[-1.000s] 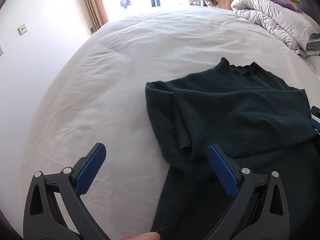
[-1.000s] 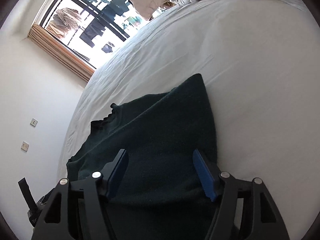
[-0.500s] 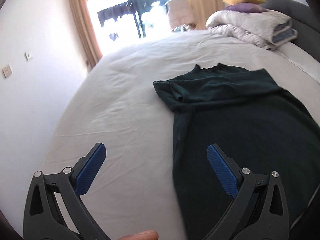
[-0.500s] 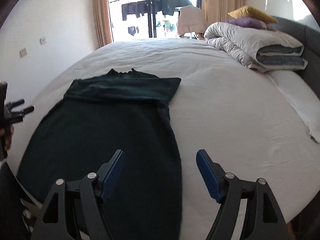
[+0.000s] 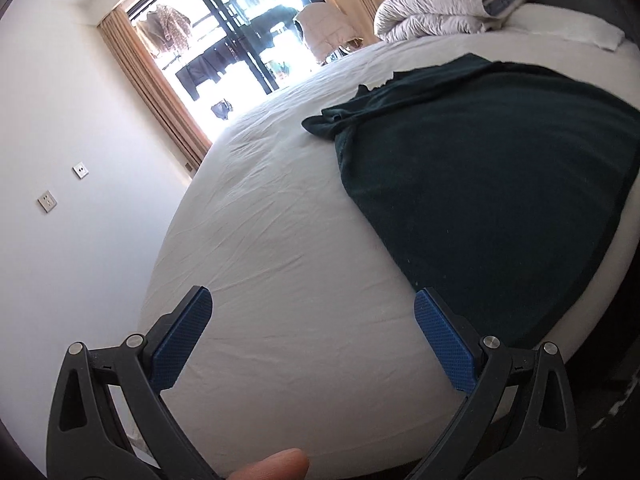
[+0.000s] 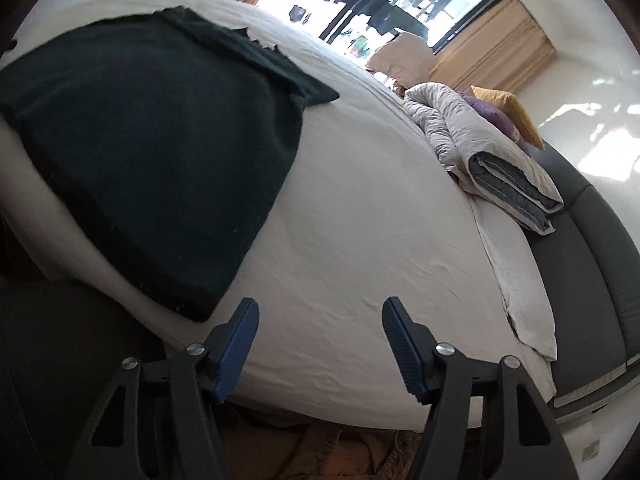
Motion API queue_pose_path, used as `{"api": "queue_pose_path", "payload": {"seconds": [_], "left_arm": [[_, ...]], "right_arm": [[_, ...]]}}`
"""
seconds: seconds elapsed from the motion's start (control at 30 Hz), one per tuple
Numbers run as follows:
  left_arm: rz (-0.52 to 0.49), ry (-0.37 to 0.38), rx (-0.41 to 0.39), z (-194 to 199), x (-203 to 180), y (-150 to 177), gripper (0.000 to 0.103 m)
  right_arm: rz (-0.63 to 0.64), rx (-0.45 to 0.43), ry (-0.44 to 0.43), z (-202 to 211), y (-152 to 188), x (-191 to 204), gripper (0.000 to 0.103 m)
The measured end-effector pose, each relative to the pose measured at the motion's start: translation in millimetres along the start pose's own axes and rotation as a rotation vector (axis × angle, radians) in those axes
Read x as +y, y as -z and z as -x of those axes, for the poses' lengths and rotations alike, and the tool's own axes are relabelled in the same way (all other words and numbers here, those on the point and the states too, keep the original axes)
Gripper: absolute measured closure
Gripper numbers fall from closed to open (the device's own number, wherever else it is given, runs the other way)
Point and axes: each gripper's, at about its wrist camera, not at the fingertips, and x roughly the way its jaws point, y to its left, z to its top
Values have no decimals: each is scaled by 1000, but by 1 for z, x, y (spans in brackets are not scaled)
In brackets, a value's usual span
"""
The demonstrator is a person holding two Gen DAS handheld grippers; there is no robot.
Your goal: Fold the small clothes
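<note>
while both jaws gape empty, the dark sweater (image 5: 480,168) lies beyond them.

Daylight is pouring into a white-walled bedroom.

A bed (image 5: 280,240) in a wrinkled white sheet is filling most of both views, with a folded grey duvet (image 6: 500,160) lying along its far edge beside a purple pillow (image 6: 492,118) and a yellow pillow (image 6: 510,114), against a dark grey headboard (image 6: 600,248). A black-framed window (image 5: 240,40) is glowing brightly between tan curtains (image 5: 160,92), with laundry hanging outside. Two wall sockets (image 5: 64,186) are sitting on the white wall (image 5: 60,100) to the left.
</note>
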Motion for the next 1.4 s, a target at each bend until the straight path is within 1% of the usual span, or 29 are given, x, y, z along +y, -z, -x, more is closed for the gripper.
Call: {"api": "queue_pose_path", "payload": {"seconds": [0.07,0.13,0.2,0.27,0.37,0.47,0.6,0.7,0.77,0.87,0.97,1.0,1.07,1.13,1.17,1.2,1.23,1.27,1.3,1.33,1.4], "left_arm": [[-37,-5,-13,4,-6,6,0],[-69,-24,-23,6,-10,9,0],[-92,-31,-19,5,-13,14,0],[-112,-43,-12,-1,-12,15,0],[-156,-63,-16,-2,-15,23,0],[-199,-68,-45,-4,-21,25,0],[-262,-78,-114,-4,-32,28,0],[-298,-125,-182,-5,-39,26,0],[-319,-137,-223,-4,-44,21,0],[-351,-141,-251,-8,-52,17,0],[-363,-128,-281,-8,-57,14,0],[-367,-136,-295,-8,-58,12,0],[-378,-155,-296,-4,-61,16,0],[-389,-156,-260,-14,-63,15,2],[-393,-156,-239,-18,-63,16,9],[-392,-134,-220,-22,-62,16,14],[-387,-93,-204,-23,-61,15,29],[-384,-67,-192,-21,-61,16,50],[-389,-66,-183,-23,-62,16,60],[-393,-79,-178,-25,-64,16,76],[-375,-86,-175,-28,-61,13,86]], "right_arm": [[61,-11,12,-3,3,11,39],[98,-30,0,-4,4,18,39],[121,-48,-18,-3,6,22,39],[135,-61,-32,-5,5,24,42],[128,-76,-48,-8,1,23,44],[97,-101,-84,-7,-4,20,44],[81,-127,-108,-5,-12,27,44],[70,-142,-117,-5,-18,31,45],[65,-152,-123,-5,-22,32,45],[55,-161,-130,-5,-27,36,45],[33,-174,-140,-5,-31,38,45],[32,-176,-140,-6,-32,38,45],[40,-180,-135,-7,-34,39,45],[52,-183,-135,-8,-34,40,45],[63,-186,-130,-8,-33,40,45],[74,-189,-124,-8,-32,40,45],[88,-192,-117,-7,-31,41,45],[109,-194,-110,-7,-29,42,45],[129,-192,-104,-7,-27,42,45],[147,-189,-95,-7,-25,43,45],[179,-174,-86,-9,-20,41,45]]}}
